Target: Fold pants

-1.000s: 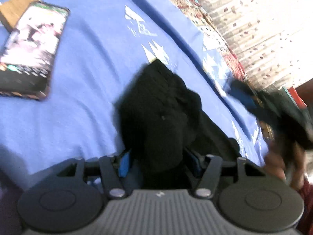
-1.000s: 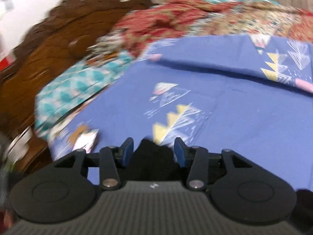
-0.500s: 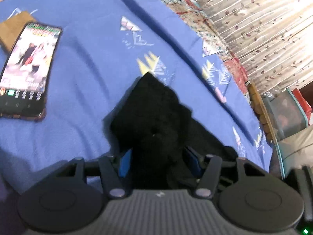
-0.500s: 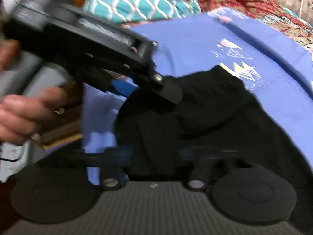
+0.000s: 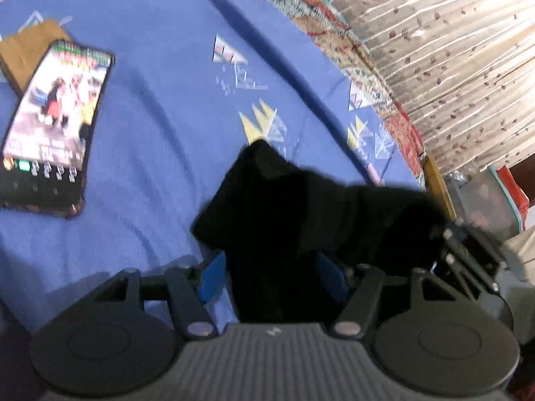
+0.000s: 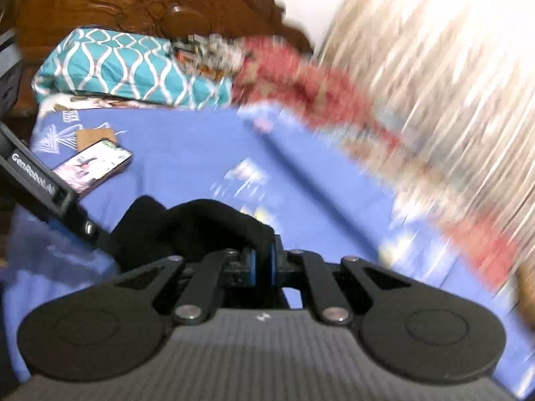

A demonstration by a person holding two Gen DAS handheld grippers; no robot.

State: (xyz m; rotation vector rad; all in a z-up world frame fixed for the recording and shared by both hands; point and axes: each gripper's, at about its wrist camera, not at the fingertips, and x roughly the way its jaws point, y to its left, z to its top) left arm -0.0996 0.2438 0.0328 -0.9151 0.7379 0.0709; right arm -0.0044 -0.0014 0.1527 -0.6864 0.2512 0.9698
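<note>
1. Black pants (image 5: pixel 294 220) lay bunched on the blue bedsheet (image 5: pixel 150 133), near the phone (image 5: pixel 57 123).
2. Left gripper (image 5: pixel 272 277): blue pads spread wide, cloth between them; whether it gripped, I couldn't tell.
3. Right gripper (image 6: pixel 262 265) pinched a fold of the pants, jaws nearly together.
4. Judged best: lift evenly, keep edges aligned.
5. No containers clearly seen.

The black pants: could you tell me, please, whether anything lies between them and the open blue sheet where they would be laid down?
Nothing visible does. The black pants are in both claws, left claw and right claw, over bare blue sheet. The phone lies apart, off to the left.
</note>
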